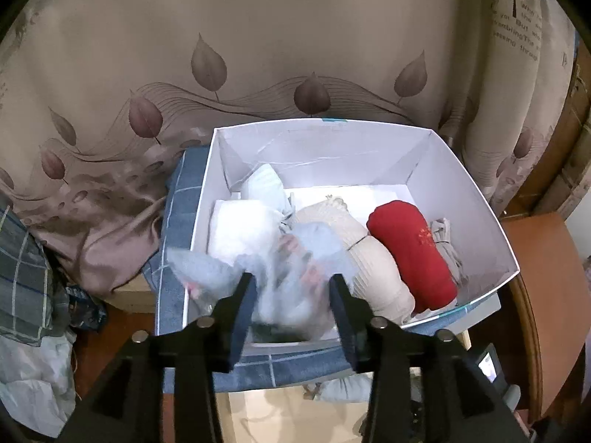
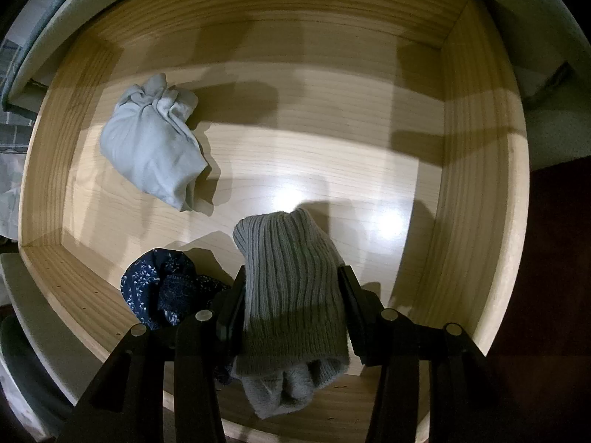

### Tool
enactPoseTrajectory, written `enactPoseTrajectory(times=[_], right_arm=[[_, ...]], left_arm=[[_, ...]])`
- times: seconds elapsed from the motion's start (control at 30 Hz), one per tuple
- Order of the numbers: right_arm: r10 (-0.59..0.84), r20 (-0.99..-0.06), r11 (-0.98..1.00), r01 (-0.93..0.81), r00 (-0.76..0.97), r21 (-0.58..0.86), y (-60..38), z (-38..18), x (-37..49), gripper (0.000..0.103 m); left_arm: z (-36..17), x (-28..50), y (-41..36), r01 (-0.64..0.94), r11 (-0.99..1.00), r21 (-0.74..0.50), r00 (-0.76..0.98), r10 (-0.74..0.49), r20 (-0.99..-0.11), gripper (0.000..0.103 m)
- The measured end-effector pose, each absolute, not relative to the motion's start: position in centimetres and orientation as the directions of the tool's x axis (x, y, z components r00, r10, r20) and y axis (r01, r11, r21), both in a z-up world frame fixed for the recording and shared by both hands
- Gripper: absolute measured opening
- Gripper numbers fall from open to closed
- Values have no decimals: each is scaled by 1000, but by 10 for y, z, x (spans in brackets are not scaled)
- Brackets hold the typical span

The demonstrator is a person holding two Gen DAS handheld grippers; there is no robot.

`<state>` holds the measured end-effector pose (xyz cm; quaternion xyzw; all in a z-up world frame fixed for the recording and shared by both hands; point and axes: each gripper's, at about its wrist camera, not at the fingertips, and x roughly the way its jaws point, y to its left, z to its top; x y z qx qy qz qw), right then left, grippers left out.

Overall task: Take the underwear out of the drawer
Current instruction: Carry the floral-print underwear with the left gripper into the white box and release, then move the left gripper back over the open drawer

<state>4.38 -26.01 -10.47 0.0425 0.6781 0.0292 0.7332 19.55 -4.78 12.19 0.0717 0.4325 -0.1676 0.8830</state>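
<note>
1. Right hand-held gripper (image 2: 291, 308) clamped on a grey ribbed roll (image 2: 290, 288), near side of the wooden drawer (image 2: 476, 170).
2. Left hand-held gripper (image 1: 293, 302) parted over the white box (image 1: 476, 199), blurred pale bundle (image 1: 291, 277) loose between its fingers.
3. Already boxed: red roll (image 1: 413, 251), cream roll (image 1: 369, 265), white ones.
4. Left in drawer: light bundle (image 2: 153, 144) far left, navy piece (image 2: 166, 288) near left.
5. Blur hid the pale bundle's shape.

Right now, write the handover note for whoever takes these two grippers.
Left gripper: jaws open above the white box; a blurred pale garment is between them, apparently dropping in.
Right gripper: jaws shut on the grey ribbed roll, over the wooden drawer.
Done: several rolls, one a red roll, are boxed.
Left: grey ribbed roll, pale blue bundle, navy patterned piece.
</note>
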Motion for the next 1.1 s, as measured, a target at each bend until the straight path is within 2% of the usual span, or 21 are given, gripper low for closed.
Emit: enactPoseTrajectory(times=[0.13,0.47,0.73,0.9,1.1], right_arm=[[98,-992,995,15,78,99,-260,-105,44,44],[101,-992,994,23,81,103,-257,-103,41,41],[103,-984,994,24,143,108,-255,-92,34,35],[61,-953,997,31,297,74,-256,-61,20,35],[-65,-827,998,52,558,-43,-243,-4,-17,35]], left_arm=[[129,191,-43,359,933,-37,574,-252,-779,52],[158,152,-4,350,937,0,609,-227,-760,52],[126,112,30,316,948,27,576,-170,-799,52],[84,95,43,242,970,27,550,-114,-828,52],[44,75,49,124,992,23,578,-54,-814,52]])
